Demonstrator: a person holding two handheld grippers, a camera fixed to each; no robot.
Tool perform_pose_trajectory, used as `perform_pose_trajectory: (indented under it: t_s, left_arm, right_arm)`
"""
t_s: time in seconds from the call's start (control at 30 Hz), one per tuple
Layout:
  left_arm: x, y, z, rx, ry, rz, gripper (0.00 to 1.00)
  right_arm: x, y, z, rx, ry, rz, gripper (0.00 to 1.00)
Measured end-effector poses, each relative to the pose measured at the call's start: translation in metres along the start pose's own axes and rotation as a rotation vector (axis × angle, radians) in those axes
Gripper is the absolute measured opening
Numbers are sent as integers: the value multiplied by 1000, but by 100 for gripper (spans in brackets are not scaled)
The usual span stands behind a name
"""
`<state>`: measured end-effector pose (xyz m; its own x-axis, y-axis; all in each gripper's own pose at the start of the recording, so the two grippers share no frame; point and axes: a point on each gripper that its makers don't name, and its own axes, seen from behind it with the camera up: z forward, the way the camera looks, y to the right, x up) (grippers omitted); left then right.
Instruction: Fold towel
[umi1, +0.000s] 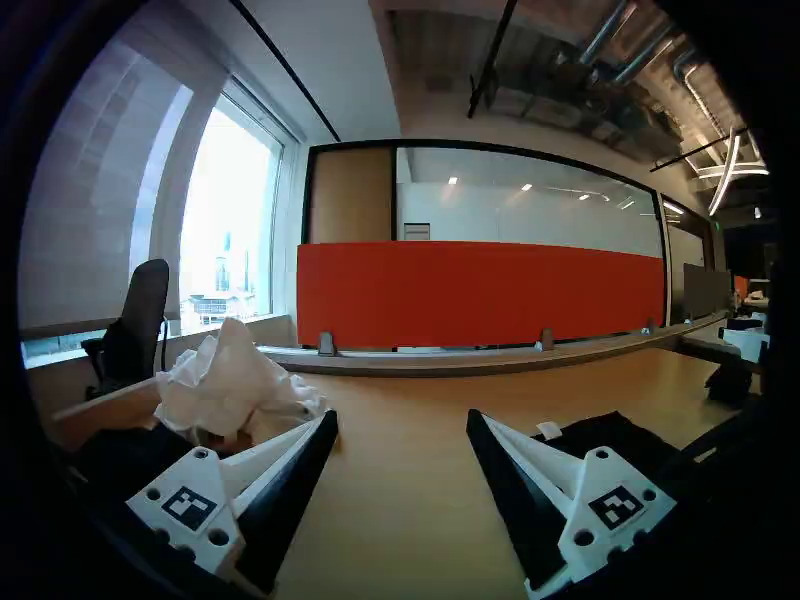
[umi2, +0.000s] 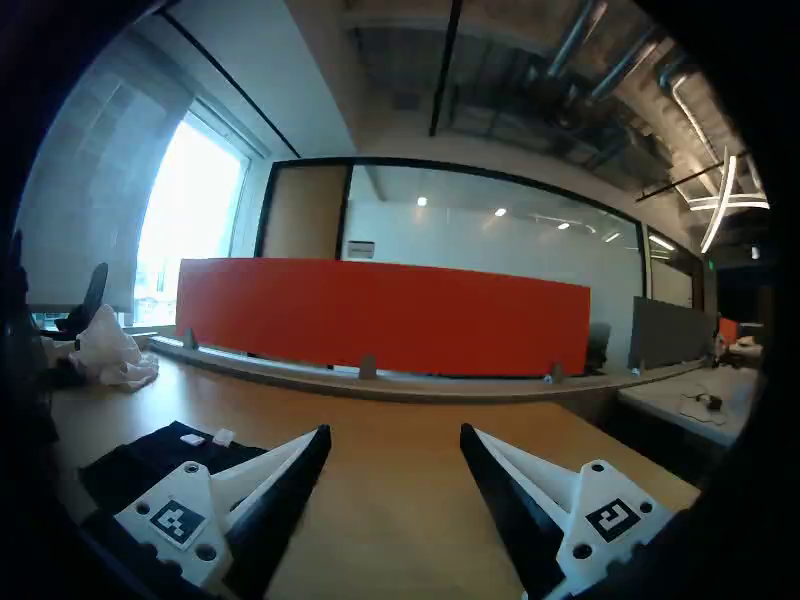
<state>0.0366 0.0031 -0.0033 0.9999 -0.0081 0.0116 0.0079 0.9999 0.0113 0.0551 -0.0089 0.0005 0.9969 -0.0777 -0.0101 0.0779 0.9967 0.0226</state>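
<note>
A crumpled white towel (umi1: 232, 385) lies in a heap on the wooden table, just beyond the left finger of my left gripper (umi1: 402, 430), which is open and holds nothing. The same white towel (umi2: 110, 358) appears far off to the left in the right gripper view. A flat black cloth (umi1: 625, 437) with a small white tag lies behind the left gripper's right finger. That black cloth (umi2: 160, 455) also sits under the left finger of my right gripper (umi2: 396, 443), open and empty above the table.
A wooden table (umi1: 420, 500) stretches ahead to a long orange divider panel (umi1: 480, 293). A black office chair (umi1: 135, 330) stands by the window at left. Another desk (umi2: 690, 400) with small items lies to the right.
</note>
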Motion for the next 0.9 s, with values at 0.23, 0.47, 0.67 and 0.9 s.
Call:
perform_pose_trajectory:
  t_s: [0.23, 0.47, 0.67, 0.9]
  left_arm:
    - [62, 3, -2, -9, -2, 4, 96]
    - [130, -1, -5, 1, 7, -4, 96]
    - [161, -3, -8, 8, 12, -13, 96]
    - [167, -2, -8, 5, -8, -20, 96]
  right_arm:
    - [56, -3, 3, 0, -16, 15, 100]
    - [115, -9, 5, 3, -24, 31, 100]
    - [143, -13, 5, 11, -44, 42, 100]
    - [152, -14, 6, 29, -72, 26, 100]
